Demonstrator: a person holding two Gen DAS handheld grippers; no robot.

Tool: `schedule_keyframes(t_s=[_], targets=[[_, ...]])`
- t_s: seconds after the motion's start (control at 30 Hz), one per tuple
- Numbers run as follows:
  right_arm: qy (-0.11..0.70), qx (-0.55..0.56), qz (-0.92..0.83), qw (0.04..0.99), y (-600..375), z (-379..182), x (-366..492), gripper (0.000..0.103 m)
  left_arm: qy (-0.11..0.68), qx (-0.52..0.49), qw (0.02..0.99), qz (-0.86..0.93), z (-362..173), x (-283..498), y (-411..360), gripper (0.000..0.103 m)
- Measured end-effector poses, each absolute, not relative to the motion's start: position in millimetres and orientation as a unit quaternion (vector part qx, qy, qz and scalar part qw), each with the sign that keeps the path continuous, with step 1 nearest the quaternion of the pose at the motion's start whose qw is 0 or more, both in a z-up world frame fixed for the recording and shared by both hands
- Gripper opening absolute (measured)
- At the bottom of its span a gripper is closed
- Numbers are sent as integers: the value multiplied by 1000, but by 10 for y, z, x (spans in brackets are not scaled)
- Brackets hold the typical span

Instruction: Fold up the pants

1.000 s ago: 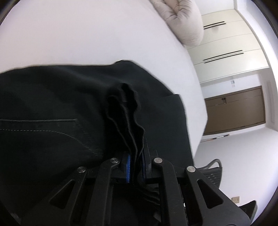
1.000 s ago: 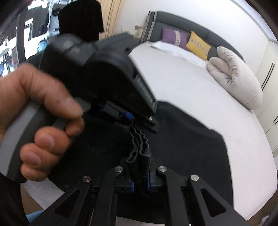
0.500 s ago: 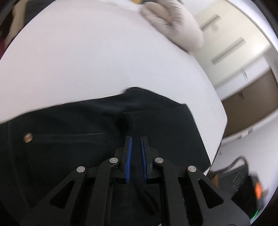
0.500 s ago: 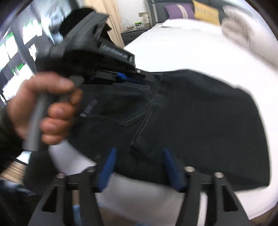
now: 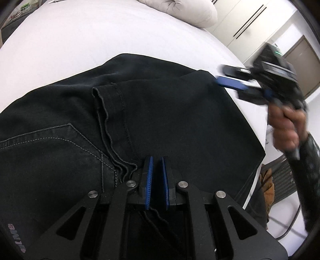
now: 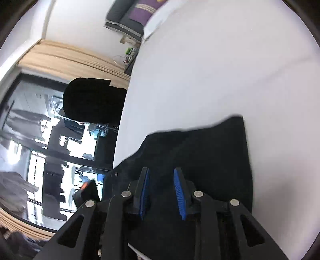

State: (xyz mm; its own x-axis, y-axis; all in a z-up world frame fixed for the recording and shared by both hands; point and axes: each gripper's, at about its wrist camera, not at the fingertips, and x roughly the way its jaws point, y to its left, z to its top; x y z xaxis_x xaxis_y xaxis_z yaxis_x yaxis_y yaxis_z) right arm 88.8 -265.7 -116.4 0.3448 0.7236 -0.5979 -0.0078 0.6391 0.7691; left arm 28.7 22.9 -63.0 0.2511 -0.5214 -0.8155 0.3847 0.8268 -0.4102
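Black jeans [image 5: 160, 120] lie folded on the white bed [image 5: 80, 40], leg hems laid over the back pocket area. My left gripper [image 5: 157, 160] hovers just over the jeans, its blue pads a narrow gap apart with nothing between them. My right gripper [image 5: 234, 80] shows in the left wrist view at the jeans' far right corner, held by a hand, blurred. In the right wrist view the right gripper [image 6: 161, 172] is open and empty above the jeans [image 6: 200, 152].
A beige pillow [image 5: 184, 10] lies at the far side of the bed. White wardrobes [image 5: 250, 26] and a wooden door stand beyond. A chair [image 5: 280, 180] is off the bed's right edge. A window and curtain [image 6: 50, 120] are on the other side.
Both grippers let go of the bunched hems; the cloth now lies flat. The right gripper opened and swung away to the jeans' far corner. The left gripper drew back slightly.
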Motion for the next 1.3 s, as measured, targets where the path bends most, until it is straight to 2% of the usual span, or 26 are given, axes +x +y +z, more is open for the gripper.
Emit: schedule_keyframes(t_s=[0.07, 0.13, 0.27, 0.63, 0.83, 1.03, 1.17, 1.2, 1.23, 1.27, 1.3], targets=[[535, 357, 233, 729, -2715, -1388, 1029, 25, 538, -68, 789, -289, -624, 285, 195, 9], [548, 368, 224, 717, -2720, -1571, 978, 1, 539, -76, 787, -292, -632, 283, 227, 9], [541, 368, 245, 716, -2829, -1572, 730, 1, 537, -80, 786, -296, -730, 283, 552, 9], [547, 350, 267, 712, -2763, -1348, -377, 3, 524, -74, 796, -293, -708, 139, 450, 9], [542, 374, 239, 714, -2735, -1575, -508, 0, 517, -75, 801, -292, -729, 62, 451, 9], [528, 374, 225, 728, -2770, -1596, -517, 0, 490, -91, 821, -279, -448, -244, 649, 10], [513, 373, 218, 742, -2768, -1472, -574, 0, 451, -138, 839, -272, -88, -643, 1104, 12], [507, 371, 216, 747, -2755, -1422, -597, 9, 445, -154, 841, -267, -11, -750, 1257, 16], [493, 376, 220, 753, -2730, -1336, -635, 33, 439, -169, 843, -260, 48, -861, 1410, 31], [478, 384, 224, 758, -2697, -1262, -667, 48, 434, -182, 846, -252, 70, -945, 1527, 64], [455, 394, 227, 765, -2661, -1159, -723, 71, 414, -214, 853, -235, 138, -1120, 1776, 78]])
